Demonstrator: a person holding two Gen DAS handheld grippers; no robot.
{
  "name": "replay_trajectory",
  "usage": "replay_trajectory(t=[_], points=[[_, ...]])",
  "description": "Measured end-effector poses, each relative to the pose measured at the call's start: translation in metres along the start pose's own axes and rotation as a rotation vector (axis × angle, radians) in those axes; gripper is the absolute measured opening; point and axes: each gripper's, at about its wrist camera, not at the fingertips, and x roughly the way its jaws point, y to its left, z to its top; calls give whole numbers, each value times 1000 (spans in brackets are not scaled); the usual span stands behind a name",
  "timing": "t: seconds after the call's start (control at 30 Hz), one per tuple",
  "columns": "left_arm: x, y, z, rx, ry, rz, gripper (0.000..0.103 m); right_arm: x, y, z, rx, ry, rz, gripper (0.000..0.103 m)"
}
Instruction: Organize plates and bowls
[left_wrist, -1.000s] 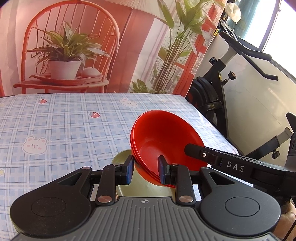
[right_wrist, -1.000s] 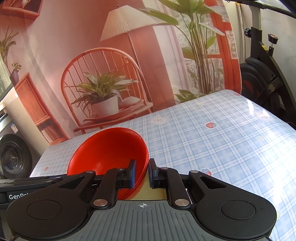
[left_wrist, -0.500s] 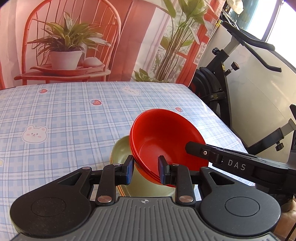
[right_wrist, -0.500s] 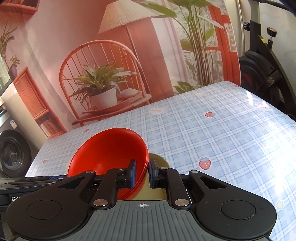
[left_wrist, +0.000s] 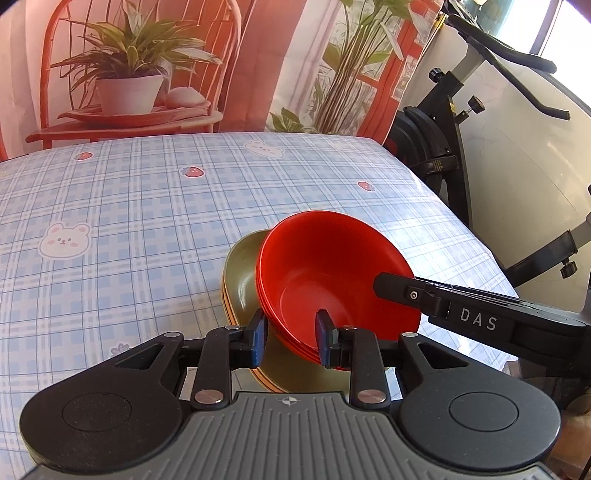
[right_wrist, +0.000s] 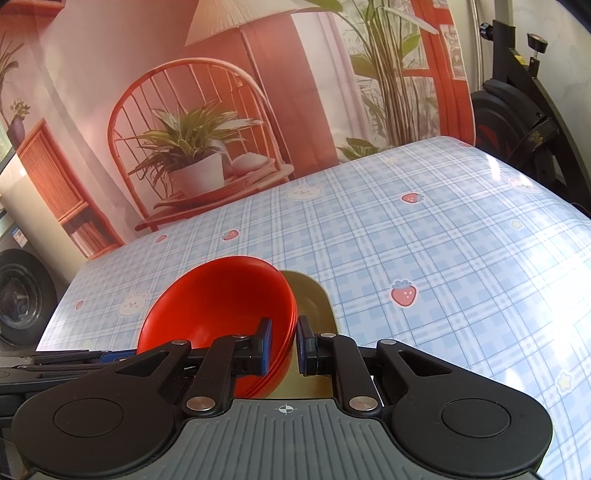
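Observation:
A stack of red bowls (left_wrist: 332, 280) hangs tilted over a stack of plates topped by an olive-green plate (left_wrist: 240, 280). My left gripper (left_wrist: 291, 339) is shut on the near rim of the red bowls. The right gripper's finger (left_wrist: 406, 291) clamps the rim from the right. In the right wrist view my right gripper (right_wrist: 284, 345) is shut on the rim of the red bowls (right_wrist: 218, 299), and the olive plate (right_wrist: 310, 299) shows just behind them. Whether the bowls touch the plate I cannot tell.
The plates lie on a table with a blue plaid cloth (left_wrist: 129, 221), close to its near right corner. An exercise bike (left_wrist: 450, 122) stands past the right edge. A printed backdrop (right_wrist: 184, 110) hangs behind the far edge.
Both grippers have sunk a little with the red bowls and tipped downward. More of the olive plate now shows beyond the bowls. The grips have not changed.

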Motion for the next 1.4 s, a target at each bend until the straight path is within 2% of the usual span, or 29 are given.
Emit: replay_trajectory(t=[0.33, 0.97, 1.13, 1.2, 1.4], points=[[3, 0, -7, 10, 21, 8, 29, 4, -5, -9, 18, 30, 1, 14], [-2, -2, -12, 29, 8, 0, 30, 0, -8, -19, 27, 39, 2, 14], [-8, -2, -14, 35, -8, 6, 31, -4, -8, -20, 30, 26, 0, 15], [-10, -3, -15, 36, -13, 9, 32, -7, -7, -20, 26, 16, 0, 20], [-23, -4, -17, 32, -55, 29, 33, -17, -4, -18, -7, -7, -11, 21]])
